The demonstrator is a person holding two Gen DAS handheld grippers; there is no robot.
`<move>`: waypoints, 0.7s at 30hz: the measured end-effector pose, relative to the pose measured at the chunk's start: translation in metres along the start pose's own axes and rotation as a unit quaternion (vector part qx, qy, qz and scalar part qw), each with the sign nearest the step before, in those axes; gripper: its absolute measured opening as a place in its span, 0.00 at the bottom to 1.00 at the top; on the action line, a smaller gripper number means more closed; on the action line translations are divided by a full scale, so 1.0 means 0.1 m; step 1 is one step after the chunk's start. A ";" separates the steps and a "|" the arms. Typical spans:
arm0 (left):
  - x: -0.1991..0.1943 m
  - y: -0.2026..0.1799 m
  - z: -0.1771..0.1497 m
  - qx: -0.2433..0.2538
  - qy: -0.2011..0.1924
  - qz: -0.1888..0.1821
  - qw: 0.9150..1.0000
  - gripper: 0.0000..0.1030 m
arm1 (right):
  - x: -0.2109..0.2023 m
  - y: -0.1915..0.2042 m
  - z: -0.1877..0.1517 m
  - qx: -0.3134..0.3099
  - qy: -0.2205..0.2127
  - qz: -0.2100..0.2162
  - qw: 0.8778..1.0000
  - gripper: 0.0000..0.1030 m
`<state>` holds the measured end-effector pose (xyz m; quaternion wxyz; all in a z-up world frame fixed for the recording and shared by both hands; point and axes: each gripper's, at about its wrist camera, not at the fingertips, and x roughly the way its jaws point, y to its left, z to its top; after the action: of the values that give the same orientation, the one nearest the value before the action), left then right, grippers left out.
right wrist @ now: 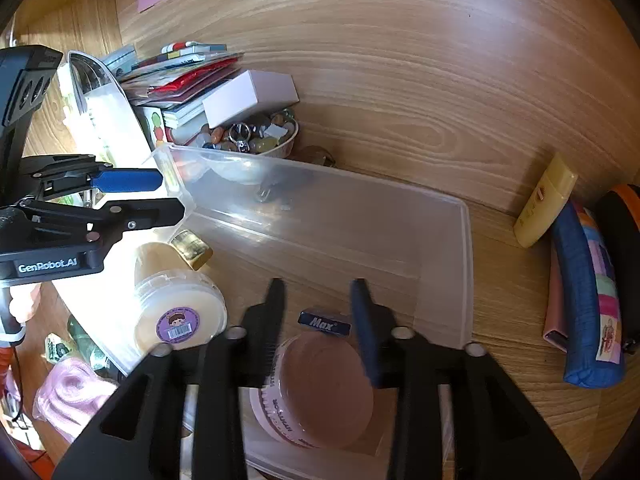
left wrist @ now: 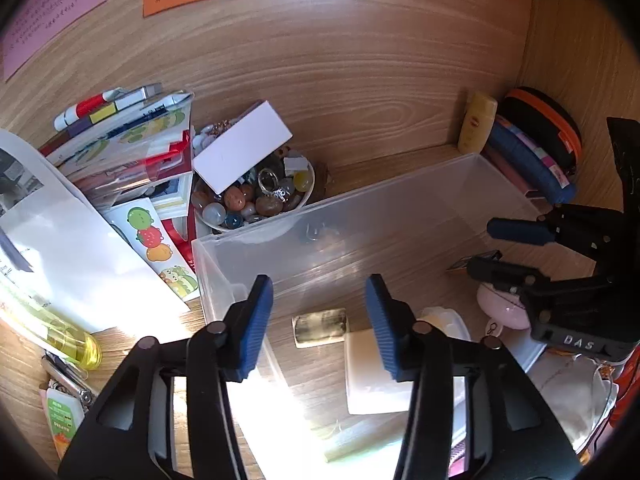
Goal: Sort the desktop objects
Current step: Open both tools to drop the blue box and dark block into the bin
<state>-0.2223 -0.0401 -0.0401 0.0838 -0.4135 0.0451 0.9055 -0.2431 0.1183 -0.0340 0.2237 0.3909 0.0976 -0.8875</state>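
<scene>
A clear plastic bin [left wrist: 400, 200] [right wrist: 460, 248] lies on the wooden desk. My left gripper [left wrist: 320, 320] is open and empty above the bin's near left part, over a small gold-capped jar [left wrist: 320, 326] and a cream-lidded tub [right wrist: 180, 316]. My right gripper [right wrist: 320, 320] is open above a pink round tub [right wrist: 324, 388] and a small blue "Max" box [right wrist: 324, 323] in the bin's near right part; it touches neither. The right gripper also shows at the right of the left wrist view [left wrist: 484, 248], and the left gripper shows at the left of the right wrist view [right wrist: 168, 196].
A bowl of coloured stones and rings [left wrist: 256, 200] [right wrist: 256, 140] with a white box [left wrist: 244, 148] on it stands behind the bin. Books and sticker sheets [left wrist: 132, 152] pile at the left. A yellow tube [right wrist: 544, 204], a blue pencil case [right wrist: 588, 300] and a black-orange pouch [left wrist: 548, 128] lie at the right.
</scene>
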 end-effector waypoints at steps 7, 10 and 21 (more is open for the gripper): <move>-0.17 -0.05 -0.04 0.007 -0.020 0.014 1.000 0.63 | -0.17 0.02 0.01 -0.002 -0.037 -0.009 0.999 0.67; -0.31 -0.05 -0.06 0.008 -0.037 0.020 0.999 0.70 | -0.22 -0.01 0.03 0.002 -0.043 -0.011 0.999 0.77; -0.78 0.05 -0.20 -0.024 -0.079 0.026 0.996 0.92 | -0.69 -0.05 0.06 0.029 -0.089 -0.002 0.996 0.82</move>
<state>-0.1584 -0.0572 0.0061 0.0538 -0.3416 0.0272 0.9379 -0.2082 0.1428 0.0207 0.2187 0.3167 0.0526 -0.9215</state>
